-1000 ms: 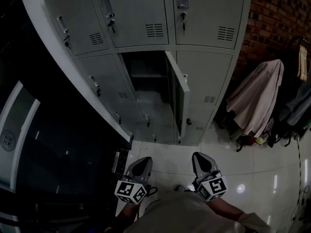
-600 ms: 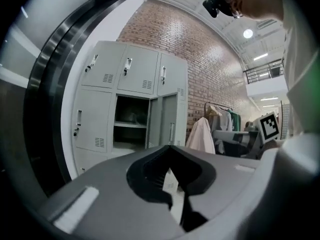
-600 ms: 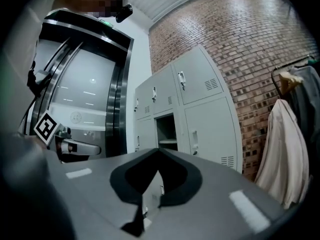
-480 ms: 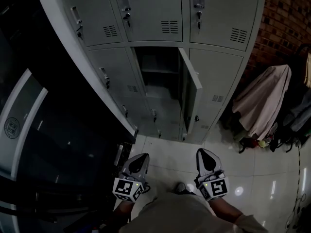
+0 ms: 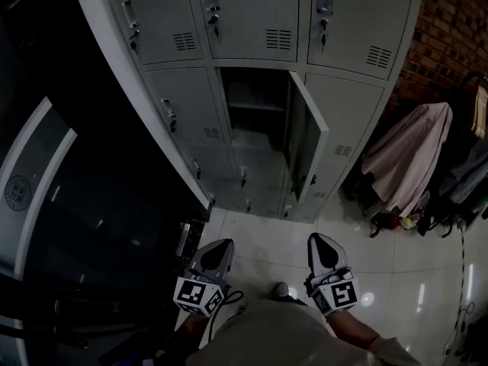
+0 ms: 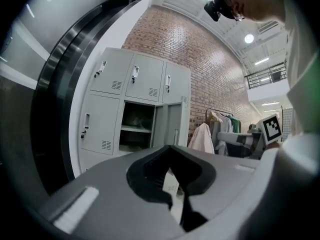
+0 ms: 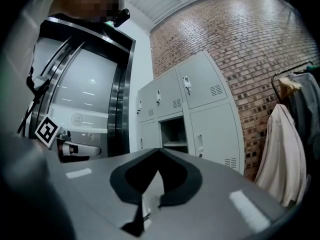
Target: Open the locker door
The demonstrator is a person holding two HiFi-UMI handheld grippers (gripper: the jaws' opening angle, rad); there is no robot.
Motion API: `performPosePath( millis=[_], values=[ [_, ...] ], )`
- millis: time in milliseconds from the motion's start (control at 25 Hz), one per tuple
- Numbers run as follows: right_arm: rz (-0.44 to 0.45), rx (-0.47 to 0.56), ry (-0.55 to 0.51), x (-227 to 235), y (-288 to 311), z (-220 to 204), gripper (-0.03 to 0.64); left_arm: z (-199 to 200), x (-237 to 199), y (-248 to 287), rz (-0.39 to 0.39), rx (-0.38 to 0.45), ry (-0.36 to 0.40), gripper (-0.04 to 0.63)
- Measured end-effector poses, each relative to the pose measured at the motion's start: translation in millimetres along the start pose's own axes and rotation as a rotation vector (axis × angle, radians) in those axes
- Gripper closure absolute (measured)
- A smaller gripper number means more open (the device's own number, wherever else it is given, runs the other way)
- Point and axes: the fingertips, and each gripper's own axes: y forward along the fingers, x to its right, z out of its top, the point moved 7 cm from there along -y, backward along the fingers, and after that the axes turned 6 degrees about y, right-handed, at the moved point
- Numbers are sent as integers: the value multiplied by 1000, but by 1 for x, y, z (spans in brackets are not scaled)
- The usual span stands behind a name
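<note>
Locker door [image 5: 306, 137] stands open, garments [image 5: 404, 158] hanging right of it, interior dim; left tool [image 5: 217, 245] and right tool [image 5: 320, 240] closed, empty.

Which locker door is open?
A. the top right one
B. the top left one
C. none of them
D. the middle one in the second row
D: in the head view the middle locker door of the second row stands swung out, with a shelf showing inside, while the top doors are shut.
</note>
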Motion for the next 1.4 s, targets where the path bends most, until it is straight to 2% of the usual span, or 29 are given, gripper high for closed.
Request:
performPosePath(
  millis=[160, 280, 320, 480, 680, 800, 1000, 1200, 1320, 1400],
  values=[
    [-6, -3, 11, -21, -6, 2, 615, 7, -3, -19, 0, 3, -11, 501],
    [2, 96, 13, -36, -4, 10, 615, 14, -9, -33, 14, 2, -12, 500],
    [1, 94, 16, -41, -5, 10, 615, 15, -10, -37, 16, 1, -12, 502],
    [-17, -41, -1, -58, -18, 4, 616, 18, -11, -52, 4, 2, -2, 502],
    [-29, 13, -4, -81, -35, 12, 615, 24, -8, -77, -14, 13, -10, 502],
    [-50, -30, -18, -97, -49, 12, 616, 30, -3, -92, -28, 7, -11, 502],
    [-79, -37, -35, -110, -68, 7, 615, 30, 5, -105, -71, 21, 29, 502],
    [-77, 159, -5, -127, -70, 14, 617, 12, 6, -111, -108, 9, 66, 502],
    [-61, 188, -19, -143, -69, 15, 615, 12, 6, -119, -106, -30, 48, 502],
    [-49, 198, -30, -148, -72, 16, 616, 16, 11, -124, -106, -21, 46, 502]
  ],
)
